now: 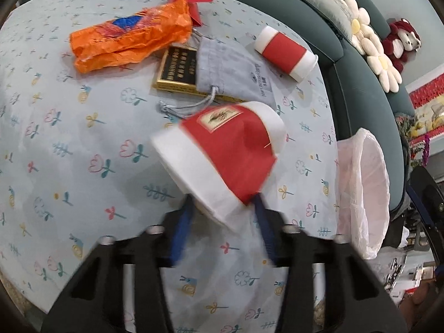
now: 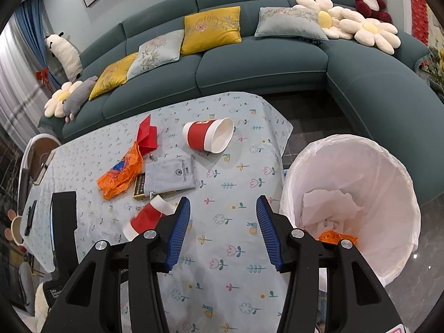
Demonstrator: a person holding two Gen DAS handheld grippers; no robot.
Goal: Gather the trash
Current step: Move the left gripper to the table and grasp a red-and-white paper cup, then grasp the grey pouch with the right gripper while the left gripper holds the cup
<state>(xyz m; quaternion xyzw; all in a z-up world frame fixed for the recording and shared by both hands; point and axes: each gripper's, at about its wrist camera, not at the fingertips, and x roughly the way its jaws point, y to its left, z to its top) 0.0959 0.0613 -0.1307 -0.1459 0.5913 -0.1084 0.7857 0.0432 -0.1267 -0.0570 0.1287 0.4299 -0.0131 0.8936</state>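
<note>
Red-and-white paper cup (image 1: 219, 158) lies tipped on the surface (image 1: 69, 149), pinched at its rim by the left gripper (image 1: 224, 208) with fingers narrow. Keep that hold gentle, lift clear, carry it over the lined bin (image 1: 369, 194). Right gripper (image 2: 223, 216) stands half-wide, empty.

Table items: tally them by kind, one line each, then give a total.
Red-and-white paper cups: 2, one at the left gripper fingers, one lying farther back
Orange plastic wrapper: 1
Grey drawstring pouch: 1
Red folded paper: 1
Dark gold-edged box under the pouch: 1
Total: 6
</note>
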